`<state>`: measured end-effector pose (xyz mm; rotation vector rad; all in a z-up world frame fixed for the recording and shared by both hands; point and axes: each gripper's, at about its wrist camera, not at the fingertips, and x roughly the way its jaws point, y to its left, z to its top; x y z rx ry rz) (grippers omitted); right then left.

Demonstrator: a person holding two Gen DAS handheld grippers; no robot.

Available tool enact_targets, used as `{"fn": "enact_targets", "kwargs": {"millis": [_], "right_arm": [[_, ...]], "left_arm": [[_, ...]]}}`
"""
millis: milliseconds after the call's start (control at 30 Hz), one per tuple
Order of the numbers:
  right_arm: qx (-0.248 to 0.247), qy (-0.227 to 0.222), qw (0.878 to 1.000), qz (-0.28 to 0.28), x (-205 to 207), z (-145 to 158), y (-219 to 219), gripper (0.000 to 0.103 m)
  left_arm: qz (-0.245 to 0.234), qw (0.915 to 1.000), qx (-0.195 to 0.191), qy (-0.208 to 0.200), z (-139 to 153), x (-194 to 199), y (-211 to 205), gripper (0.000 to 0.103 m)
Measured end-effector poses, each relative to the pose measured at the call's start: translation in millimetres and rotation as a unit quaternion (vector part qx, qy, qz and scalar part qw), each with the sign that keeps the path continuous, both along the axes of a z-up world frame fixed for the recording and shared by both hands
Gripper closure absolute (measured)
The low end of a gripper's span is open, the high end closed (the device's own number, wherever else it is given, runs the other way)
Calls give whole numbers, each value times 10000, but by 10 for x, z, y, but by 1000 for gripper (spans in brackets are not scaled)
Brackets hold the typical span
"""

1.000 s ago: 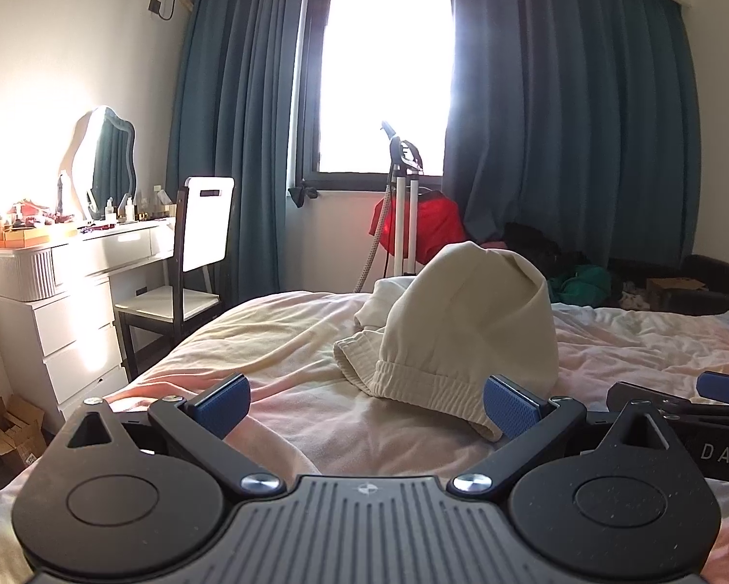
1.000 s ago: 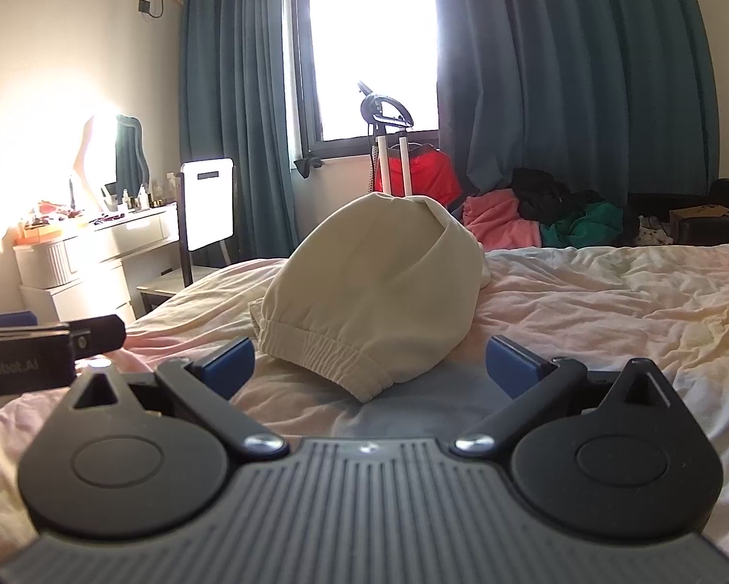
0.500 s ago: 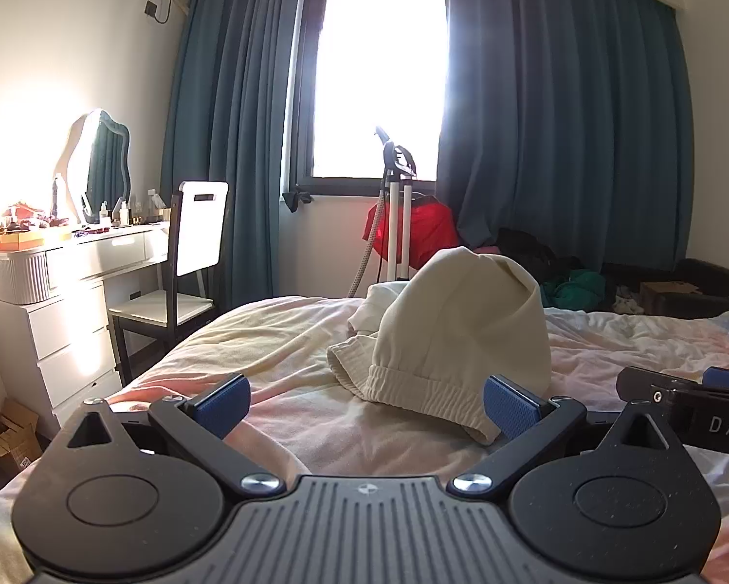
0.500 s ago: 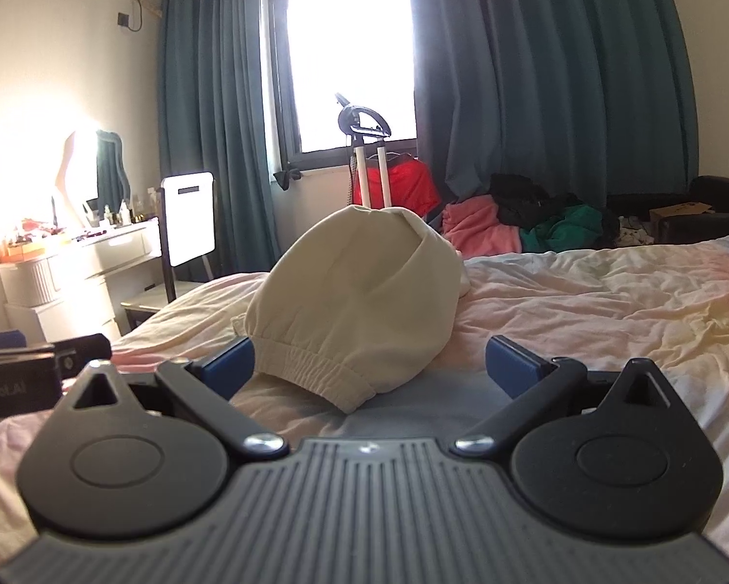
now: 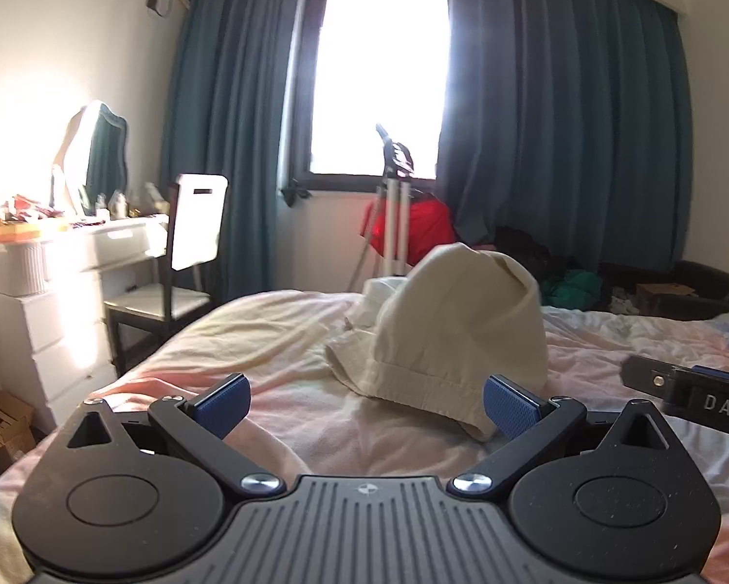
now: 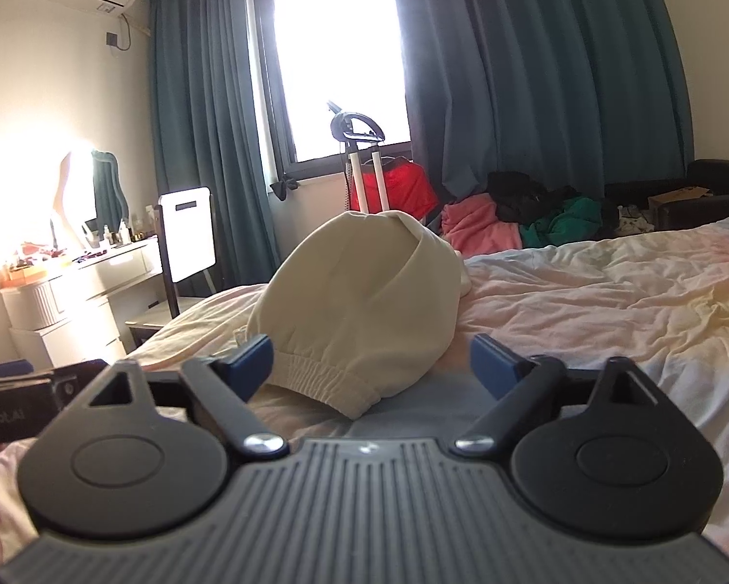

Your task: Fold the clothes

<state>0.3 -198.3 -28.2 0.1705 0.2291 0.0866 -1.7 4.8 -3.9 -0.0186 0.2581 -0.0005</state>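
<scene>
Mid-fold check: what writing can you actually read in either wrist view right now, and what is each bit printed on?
"DAS", cut off by the frame edge: white letters on the side of the right tongs, seen in the left wrist view.
"Robot.AI", start cut off and faint: on the side of the left tongs, seen in the right wrist view.
Bottles on the dresser: labels too small to read.

1. A cream garment with an elasticated hem stands in a rounded heap
2. It sits on the bed at 12 o'clock, hem nearest the cameras
</scene>
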Motion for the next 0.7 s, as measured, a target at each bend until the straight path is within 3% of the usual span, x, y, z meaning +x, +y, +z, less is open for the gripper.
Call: {"fn": "enact_targets", "kwargs": {"millis": [100, 167, 267, 400, 533, 700], "right_arm": [[11, 5, 10000, 3, -1, -1, 15, 38], [20, -20, 10000, 1, -8, 3, 23, 53], [7, -81, 10000, -38, -27, 11, 26, 66], [194, -155, 9997, -84, -35, 13, -30, 67], [144, -367, 9978, -541, -85, 26, -88, 67], [181, -255, 9984, -471, -54, 10, -108, 71]], "left_arm": [[61, 9999, 76, -87, 20, -17, 14, 0], [28, 10000, 15, -57, 20, -15, 33, 0], [-13, 10000, 28, 53, 13, 11, 28, 0], [-37, 10000, 5, 72, 69, 25, 23, 0], [-21, 10000, -49, 67, 268, 113, 2, 1], [-148, 9999, 8, 56, 523, 327, -48, 1]]}}
